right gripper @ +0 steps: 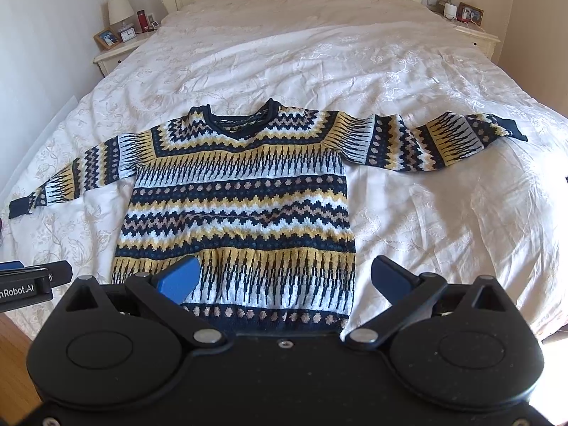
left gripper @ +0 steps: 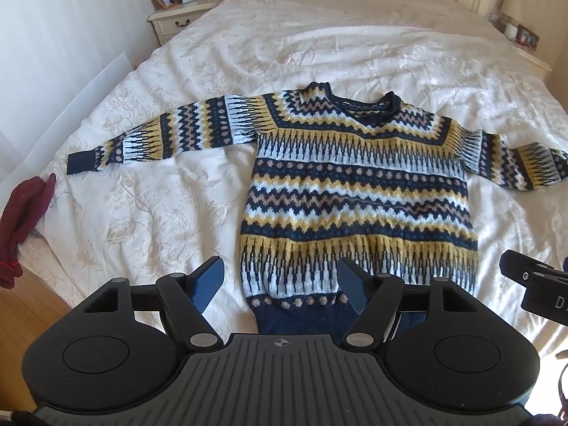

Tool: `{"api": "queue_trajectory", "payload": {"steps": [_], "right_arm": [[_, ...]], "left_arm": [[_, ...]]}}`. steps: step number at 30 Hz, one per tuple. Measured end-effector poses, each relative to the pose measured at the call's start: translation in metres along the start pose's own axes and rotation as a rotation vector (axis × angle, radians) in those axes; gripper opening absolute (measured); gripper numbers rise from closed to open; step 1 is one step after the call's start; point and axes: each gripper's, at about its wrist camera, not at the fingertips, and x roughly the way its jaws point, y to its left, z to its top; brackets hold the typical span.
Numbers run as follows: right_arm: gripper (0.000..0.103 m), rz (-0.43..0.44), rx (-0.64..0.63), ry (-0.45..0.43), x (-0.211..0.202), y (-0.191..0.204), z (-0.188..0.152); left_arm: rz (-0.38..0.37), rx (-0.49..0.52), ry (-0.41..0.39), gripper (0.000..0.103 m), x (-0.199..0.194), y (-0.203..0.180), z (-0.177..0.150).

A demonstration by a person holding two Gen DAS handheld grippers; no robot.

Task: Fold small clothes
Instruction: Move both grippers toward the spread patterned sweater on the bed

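A patterned knit sweater [left gripper: 355, 184] in navy, yellow, white and tan lies flat and face up on the bed, both sleeves spread out sideways, collar toward the headboard. The right wrist view shows the same sweater [right gripper: 238, 206]. My left gripper [left gripper: 280, 284] hovers open above the hem's left corner, nothing between its blue pads. My right gripper [right gripper: 287, 277] hangs open above the hem's right part, also with nothing in it. Each gripper shows at the edge of the other's view: the right gripper [left gripper: 532, 284] and the left gripper [right gripper: 28, 280].
The bed's white floral quilt [left gripper: 149, 206] spreads around the sweater. A dark red garment [left gripper: 25, 216] hangs off the bed's left edge. Nightstands [right gripper: 117, 53] [right gripper: 475, 35] with lamps and photo frames flank the headboard. Wooden floor [left gripper: 32, 305] shows at the lower left.
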Motion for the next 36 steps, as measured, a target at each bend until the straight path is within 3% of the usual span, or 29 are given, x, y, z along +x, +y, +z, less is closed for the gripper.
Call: {"api": "queue_trajectory", "payload": {"steps": [15, 36], "right_arm": [[0.102, -0.005, -0.005, 0.017, 0.004, 0.004, 0.002], [0.102, -0.023, -0.027, 0.101, 0.02, 0.008, 0.003]], "left_arm": [[0.001, 0.002, 0.01, 0.069, 0.003, 0.006, -0.001], [0.017, 0.025, 0.082, 0.069, 0.021, 0.002, 0.005]]}}
